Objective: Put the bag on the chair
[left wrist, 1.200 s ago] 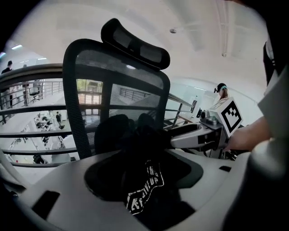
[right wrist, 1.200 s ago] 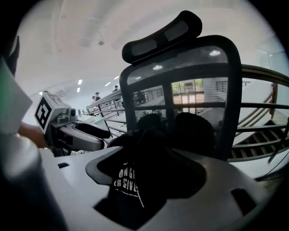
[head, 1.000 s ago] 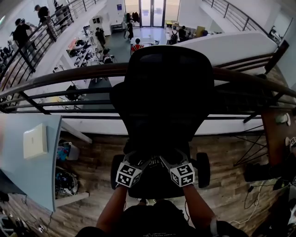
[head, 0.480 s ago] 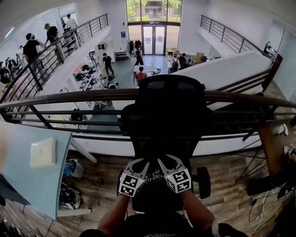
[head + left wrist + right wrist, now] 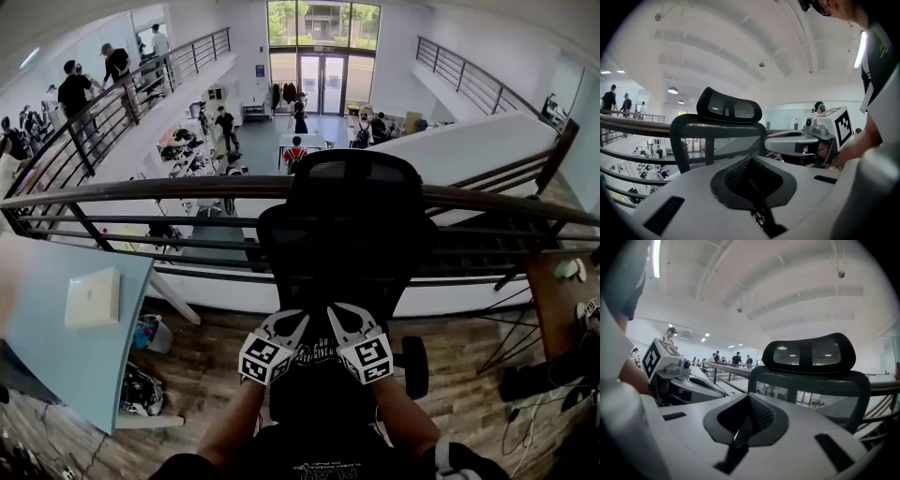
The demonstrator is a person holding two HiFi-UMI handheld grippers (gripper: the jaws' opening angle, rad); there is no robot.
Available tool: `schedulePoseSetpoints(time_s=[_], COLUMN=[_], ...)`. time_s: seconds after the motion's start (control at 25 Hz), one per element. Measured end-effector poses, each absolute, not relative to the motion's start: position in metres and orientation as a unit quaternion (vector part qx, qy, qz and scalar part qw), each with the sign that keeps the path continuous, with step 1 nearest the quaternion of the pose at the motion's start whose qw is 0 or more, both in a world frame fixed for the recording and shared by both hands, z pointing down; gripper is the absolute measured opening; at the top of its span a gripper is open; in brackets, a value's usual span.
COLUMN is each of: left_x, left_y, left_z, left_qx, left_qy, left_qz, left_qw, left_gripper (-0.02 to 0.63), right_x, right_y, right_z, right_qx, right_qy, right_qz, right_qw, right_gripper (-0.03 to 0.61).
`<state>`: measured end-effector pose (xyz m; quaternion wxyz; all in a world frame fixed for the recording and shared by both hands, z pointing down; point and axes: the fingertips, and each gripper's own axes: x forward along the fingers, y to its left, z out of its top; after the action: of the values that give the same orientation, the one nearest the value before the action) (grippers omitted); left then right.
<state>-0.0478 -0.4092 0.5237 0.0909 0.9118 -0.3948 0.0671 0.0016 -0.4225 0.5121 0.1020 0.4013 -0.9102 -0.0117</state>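
Both jaws are closed tight: the left hand-held gripper (image 5: 294, 321) and the right hand-held gripper (image 5: 337, 315) pinch the black bag (image 5: 316, 355) above the seat of the chair (image 5: 347, 220).

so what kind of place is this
Probably an upper gallery in an open-plan office: a metal railing overlooks a lower floor with desks and people, and a black mesh office chair stands by it.

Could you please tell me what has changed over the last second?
Both grippers' jaws closed: the left gripper and right gripper are now shut, with nothing plainly held. The head view tipped up, so the chair sits lower in frame. Both stay over its seat.
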Motion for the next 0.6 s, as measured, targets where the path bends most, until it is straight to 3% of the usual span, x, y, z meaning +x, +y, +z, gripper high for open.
schedulePoseSetpoints(time_s=[0.6], left_x=[-0.033], left_y=[-0.410], left_z=[0.523], left_qx=[0.913], left_qy=[-0.394], left_qz=[0.076], left_qw=[0.076], left_gripper=[0.012], right_x=[0.023], right_y=[-0.428], right_z=[0.512], right_qx=[0.424], right_qy=[-0.902], right_qz=[-0.002], right_qw=[0.077], right_gripper=[0.018])
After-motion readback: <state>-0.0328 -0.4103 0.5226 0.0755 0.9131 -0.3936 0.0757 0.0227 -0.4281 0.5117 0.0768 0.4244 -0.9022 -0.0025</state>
